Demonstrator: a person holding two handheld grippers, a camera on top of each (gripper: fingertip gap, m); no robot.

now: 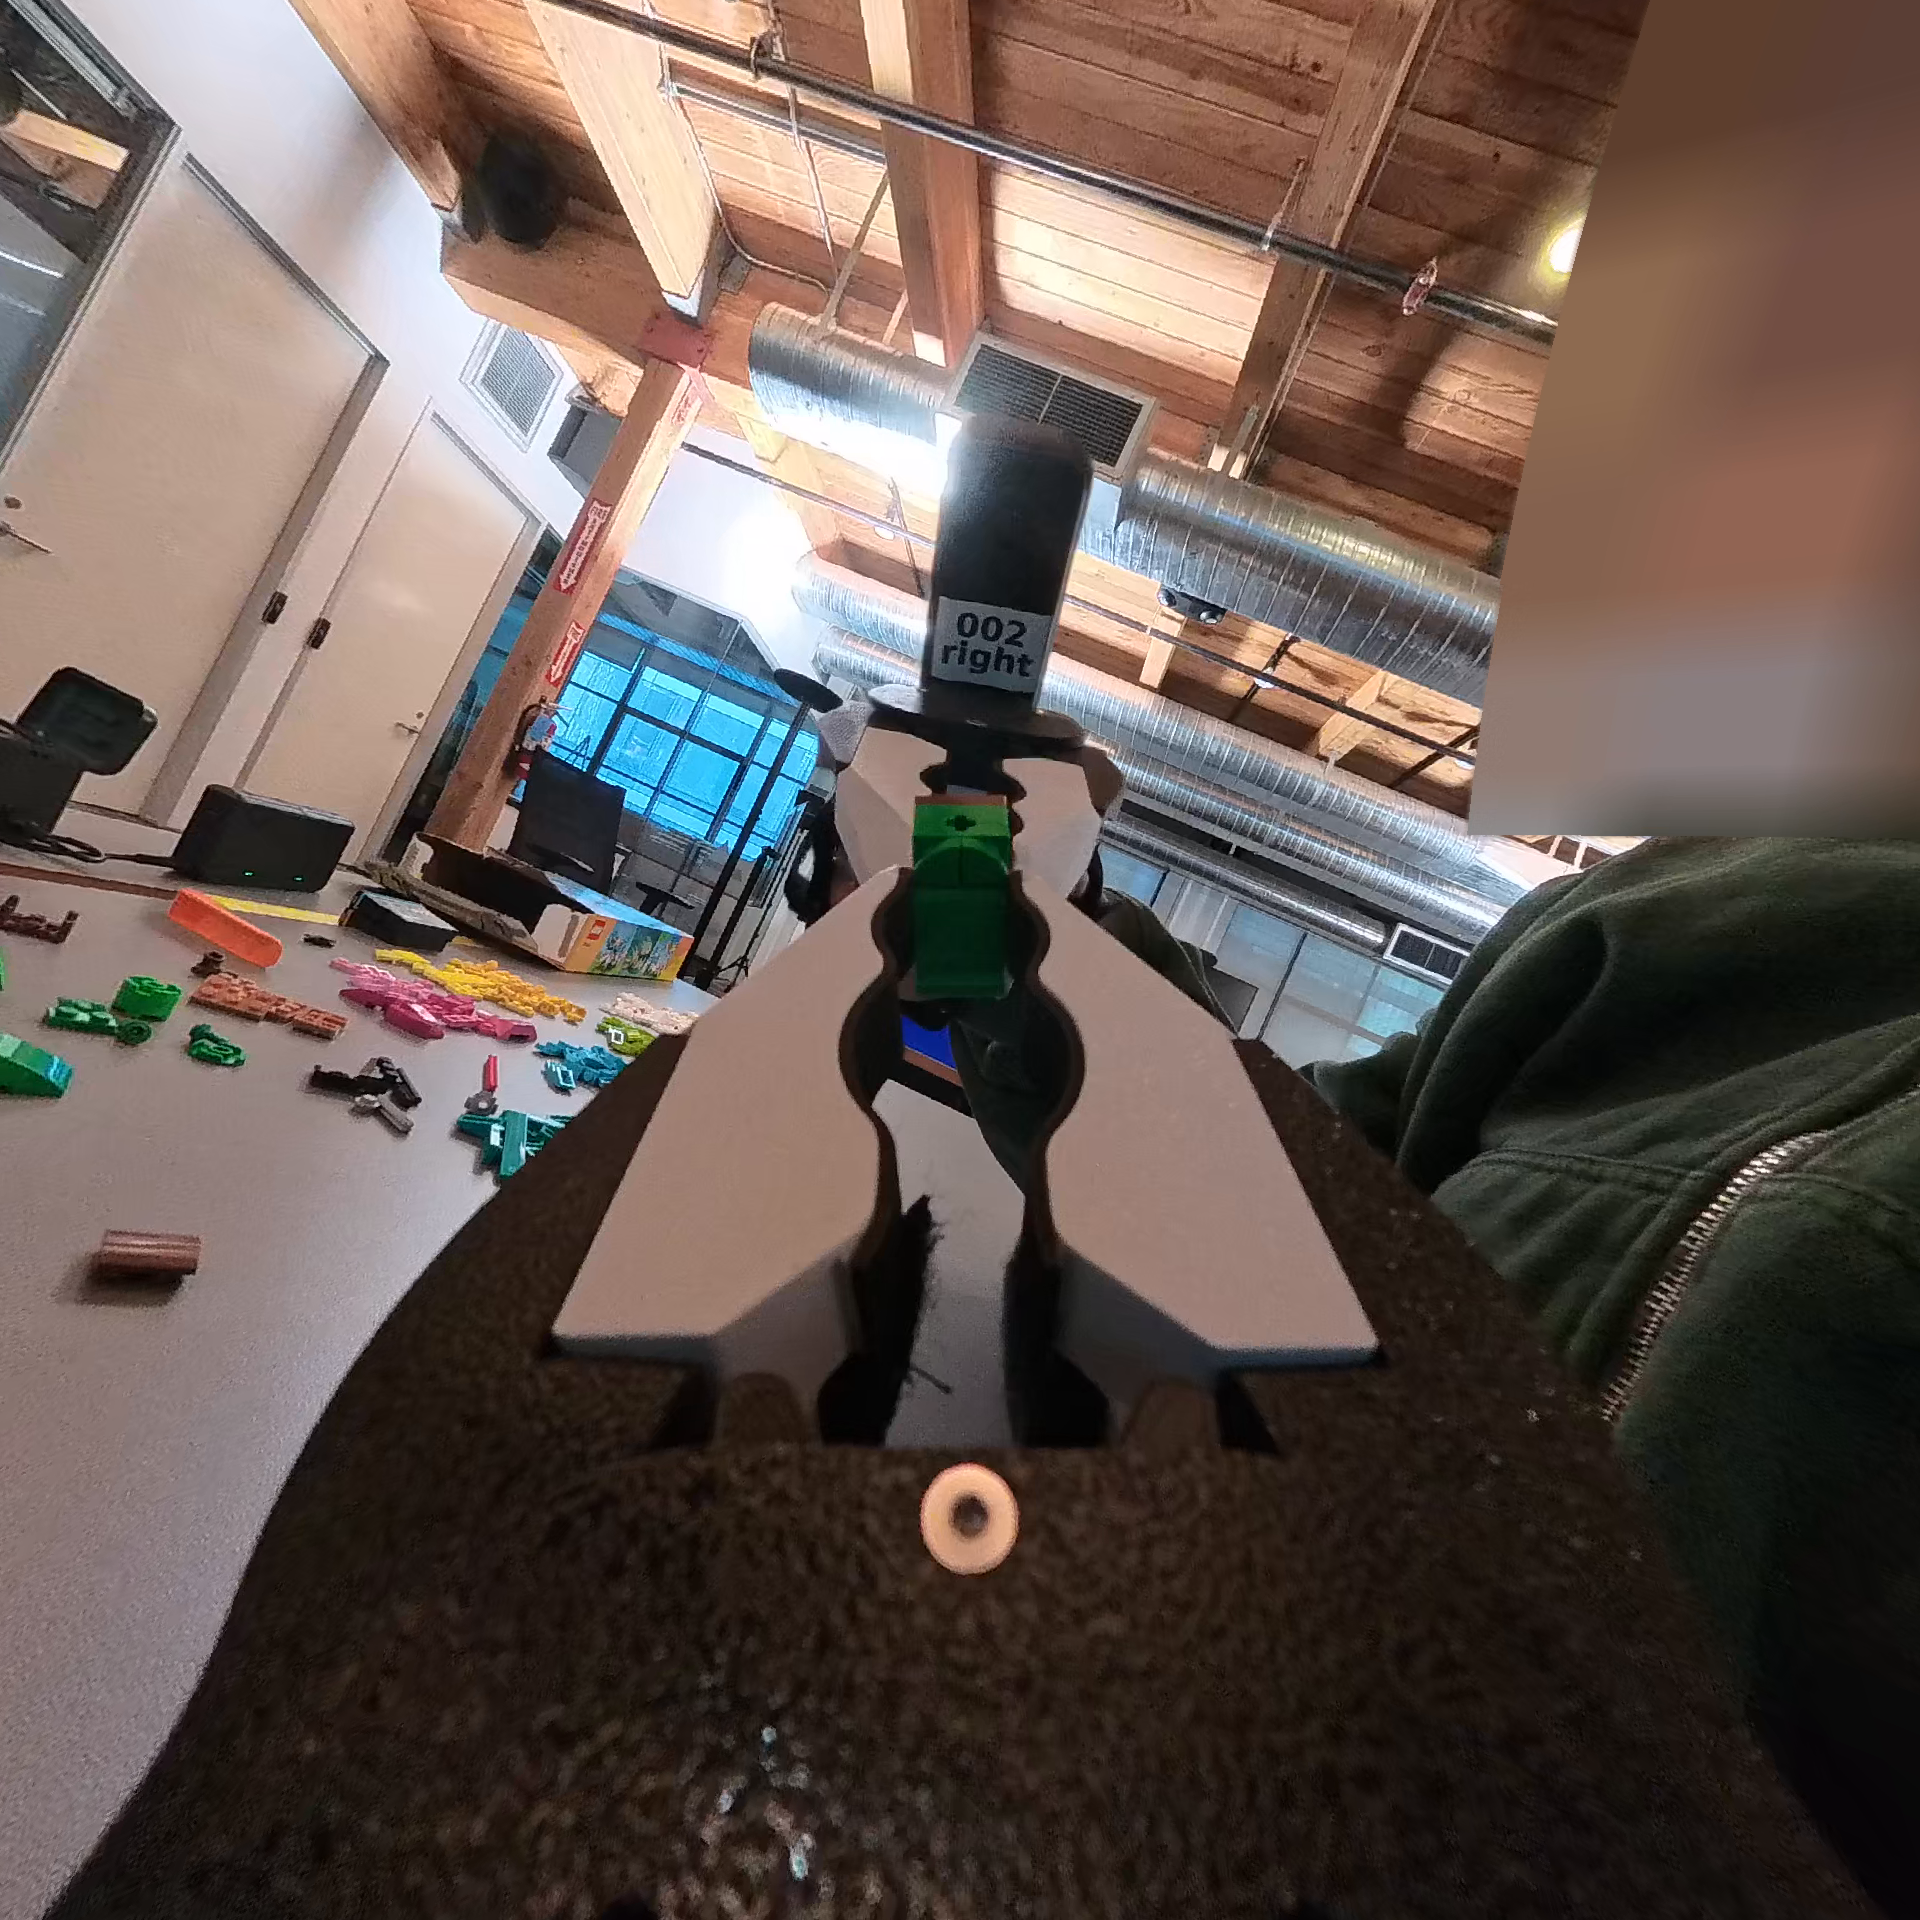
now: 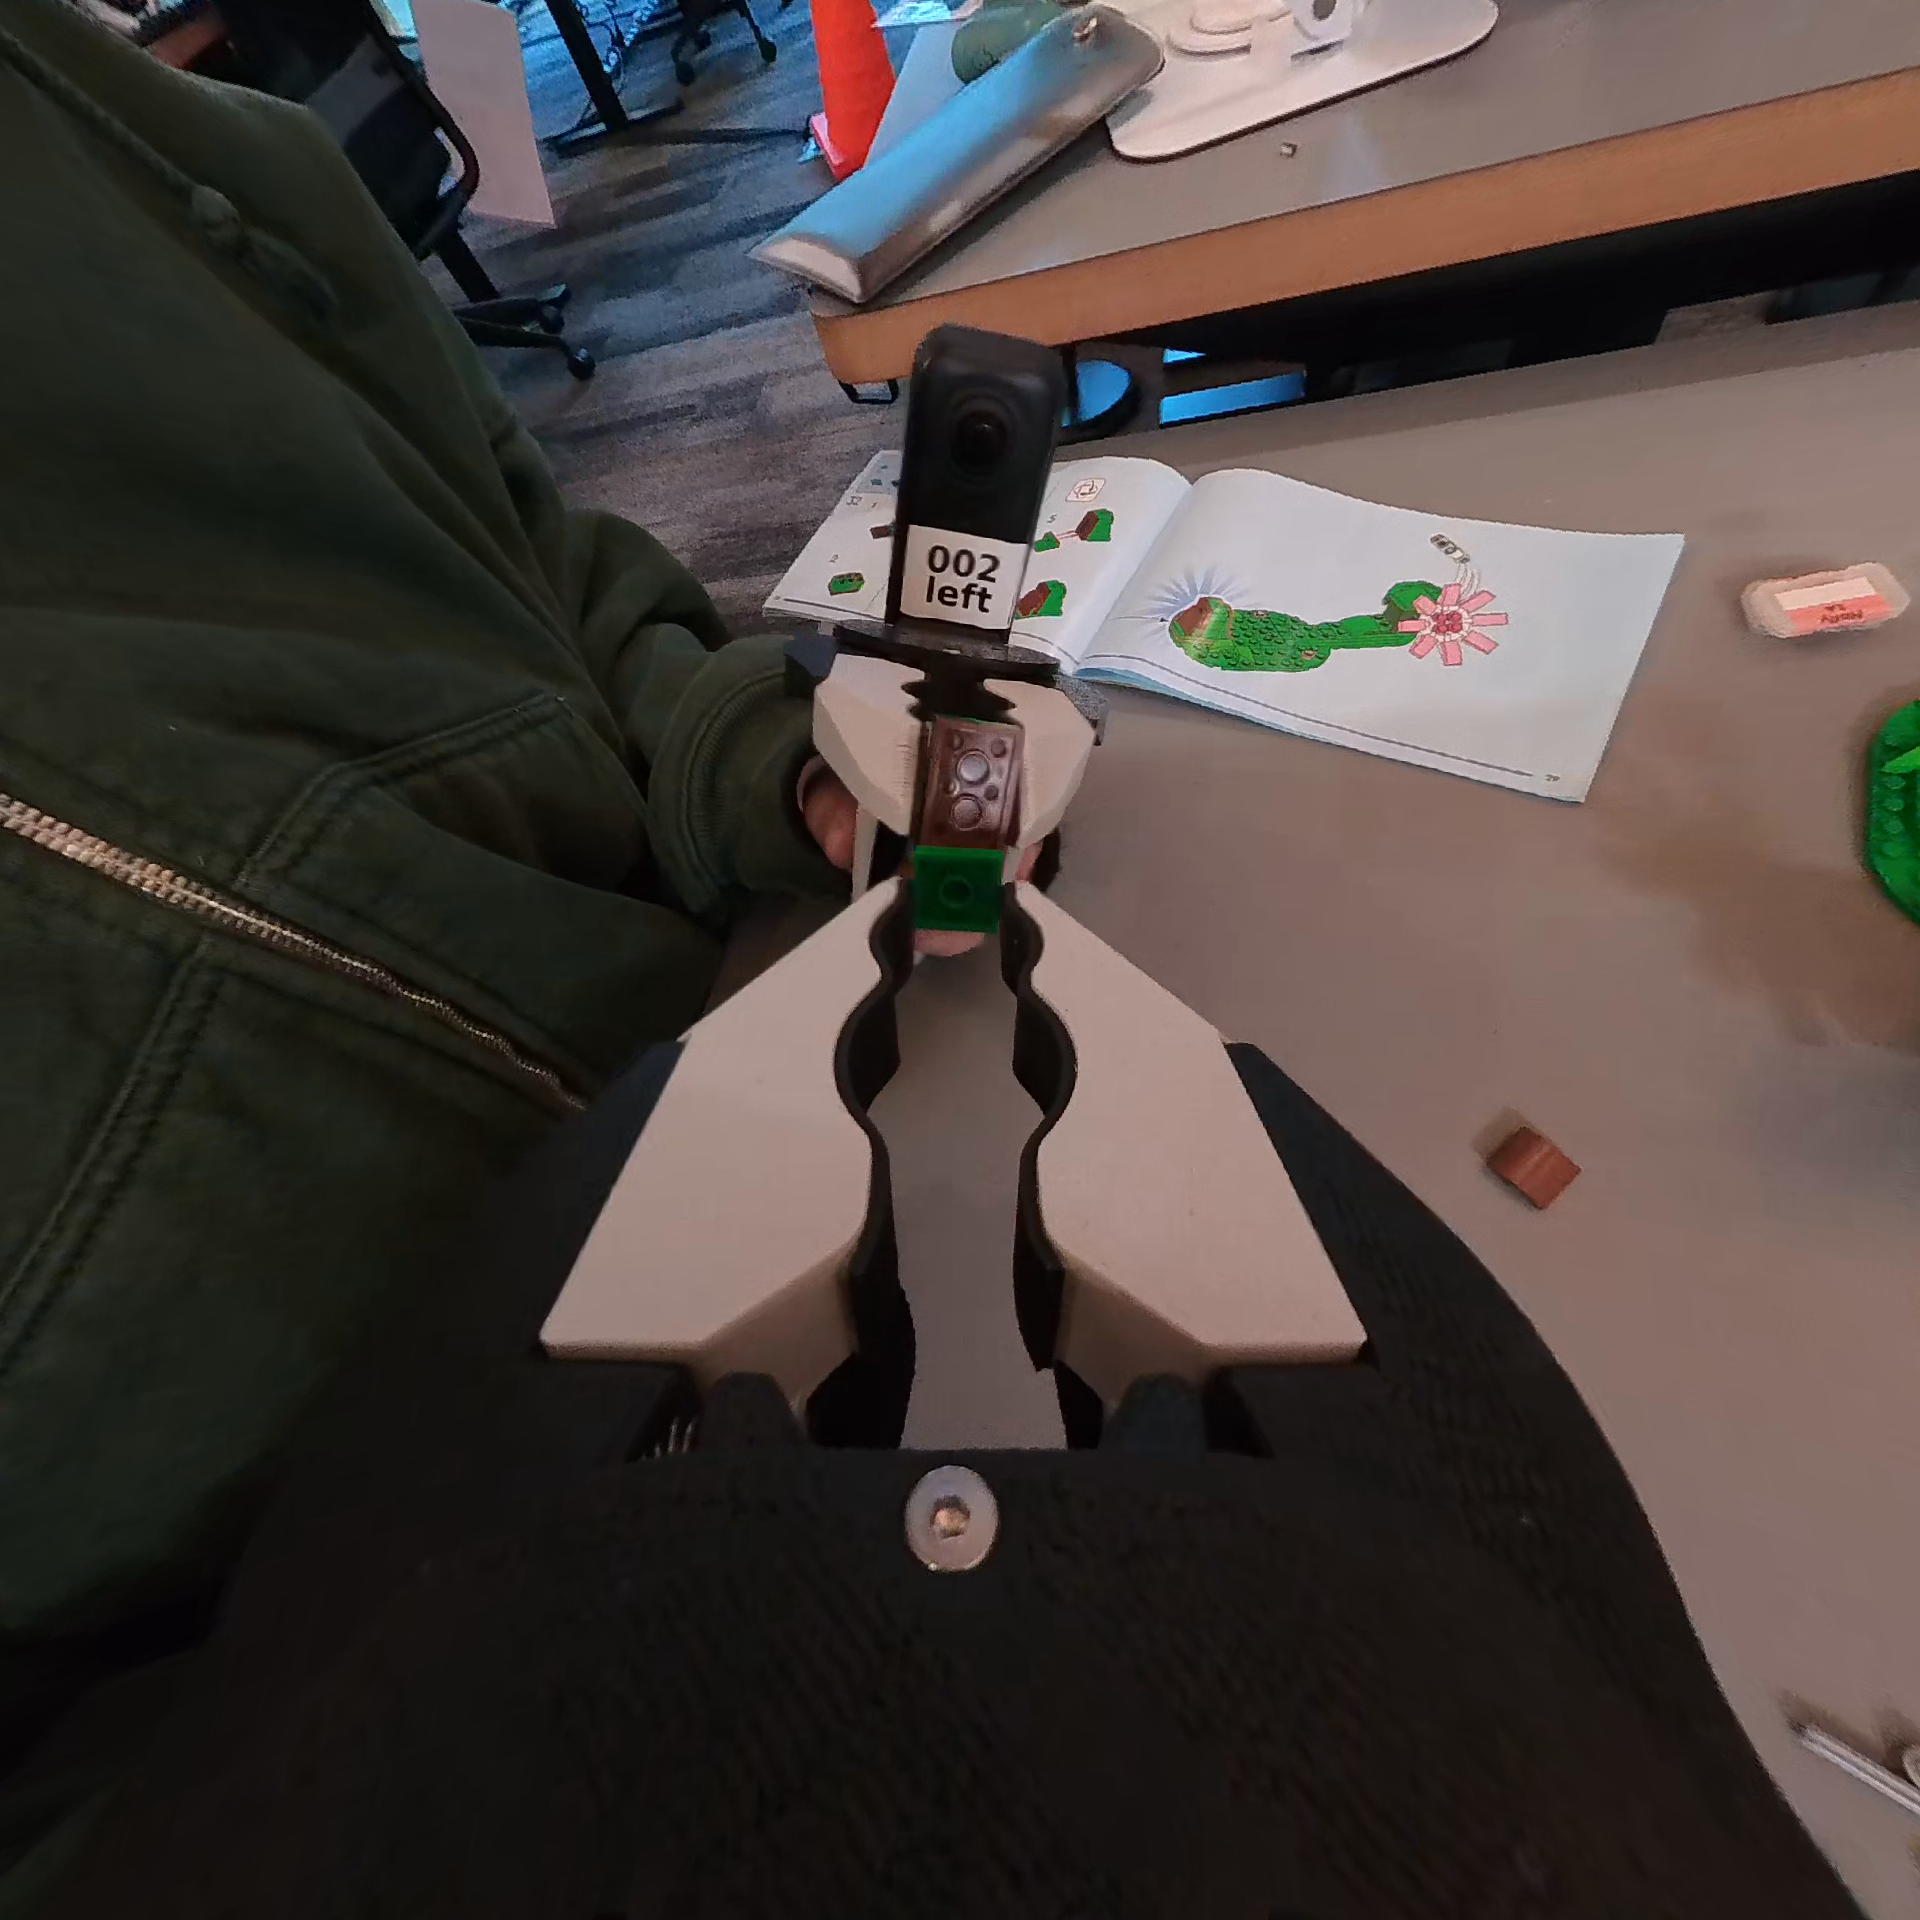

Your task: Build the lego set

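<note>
**Item 1. Left tool** (image 1: 961, 902): jaws drawn narrow and clamped on a green-and-brown plastic lego sub-assembly (image 1: 961, 930). In the left wrist view its green sloped face was shown. In the right wrist view its brown underside with round sockets (image 2: 971, 784) was turned toward the other tool.

**Item 2. Right tool** (image 2: 956, 906): jaws likewise narrow, closed on a small green square plastic lego plate (image 2: 956, 888) at the very tips.

**Item 3. Governing relation:** the two tools were held tip to tip above the grey desk (image 2: 1351, 987). From the right tool, the sub-assembly lay dead ahead at twelve o'clock, its long axis in line with that tool's fingers. The plate was set against the sub-assembly's near end, touching or all but touching; a seated joint could not be confirmed. A straight push along the shared axis was judged to be needed, with any sideways tilt likely to skew the studs.

**Item 4. Surroundings:** an open paper instruction booklet (image 2: 1351, 623) was noted at one o'clock of the right tool, a loose brown curved lego brick (image 2: 1532, 1166) at three o'clock, and sorted piles of coloured loose lego pieces (image 1: 447, 997) at nine o'clock of the left tool.
</note>
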